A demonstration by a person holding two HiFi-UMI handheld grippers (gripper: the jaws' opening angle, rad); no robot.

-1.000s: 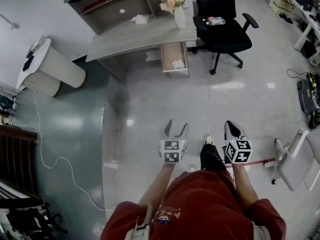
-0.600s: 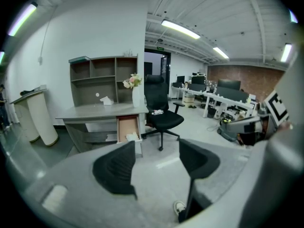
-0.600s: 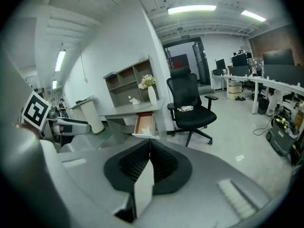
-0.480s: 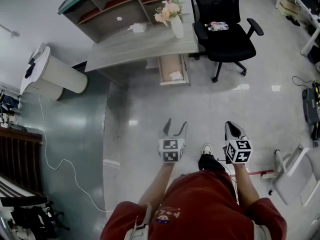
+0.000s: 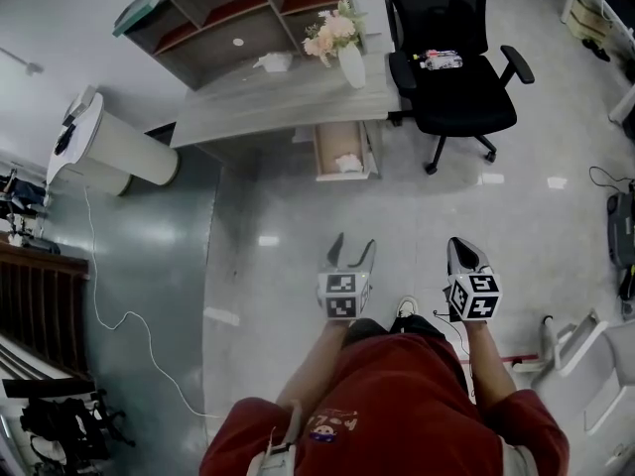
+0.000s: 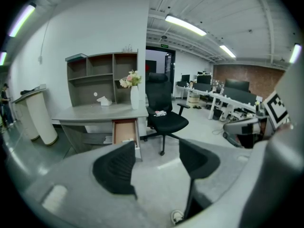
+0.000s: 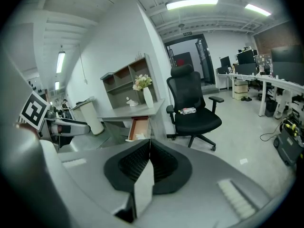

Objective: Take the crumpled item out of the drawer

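Observation:
The wooden drawer [image 5: 342,151] stands pulled out under the grey desk [image 5: 268,102], far ahead of me. A crumpled white item [image 5: 348,163] lies inside it, near the front. In the left gripper view the drawer [image 6: 125,131] shows beyond the jaws, and in the right gripper view the drawer [image 7: 137,127] shows with the white item [image 7: 139,136] in it. My left gripper [image 5: 353,247] is open and empty. My right gripper [image 5: 458,248] is shut on nothing. Both are held over the floor, well short of the desk.
A black office chair [image 5: 454,77] stands right of the drawer with a small packet on its seat. A vase of flowers [image 5: 350,59] and a white tissue [image 5: 274,62] sit on the desk. A white bin [image 5: 109,152] stands left, and a cable [image 5: 119,320] trails over the floor.
The desk and drawer have drawn a little nearer as the person walks toward them. Both grippers keep their place in front of the body and their states.

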